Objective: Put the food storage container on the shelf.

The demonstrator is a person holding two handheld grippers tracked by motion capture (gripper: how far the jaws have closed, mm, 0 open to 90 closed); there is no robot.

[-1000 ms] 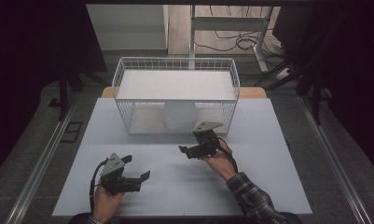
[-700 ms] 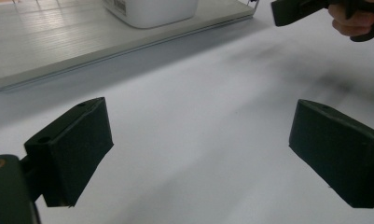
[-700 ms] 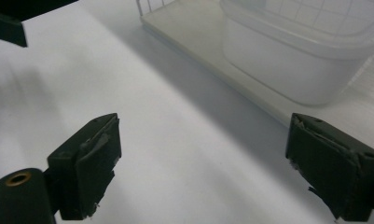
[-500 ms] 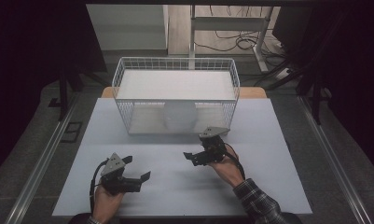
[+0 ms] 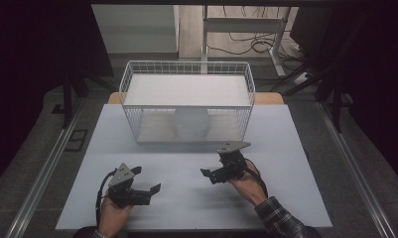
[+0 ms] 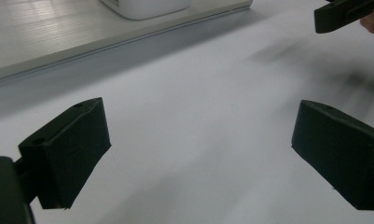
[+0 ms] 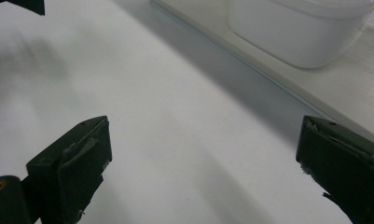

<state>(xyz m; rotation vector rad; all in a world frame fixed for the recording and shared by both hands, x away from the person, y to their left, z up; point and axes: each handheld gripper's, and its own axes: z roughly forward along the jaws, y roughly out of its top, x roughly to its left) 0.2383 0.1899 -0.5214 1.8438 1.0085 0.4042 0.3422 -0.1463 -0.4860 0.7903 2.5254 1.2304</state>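
Two hand-held grippers held wide and empty over the desk, in front of the wire basket.

The left hand-held gripper (image 5: 152,191) sits low near the desk's (image 5: 296,148) front edge, left of centre, its jaws spread wide with only bare white surface between them. The right hand-held gripper (image 5: 210,173) is right of centre, between the front edge and the wire basket (image 5: 186,106); its jaws have just been opening and now stand wide, nothing between them. The white container (image 5: 191,123) stands inside the basket against its front wall, at the middle, well apart from both grippers. The basket rests toward the desk's back edge, centred.
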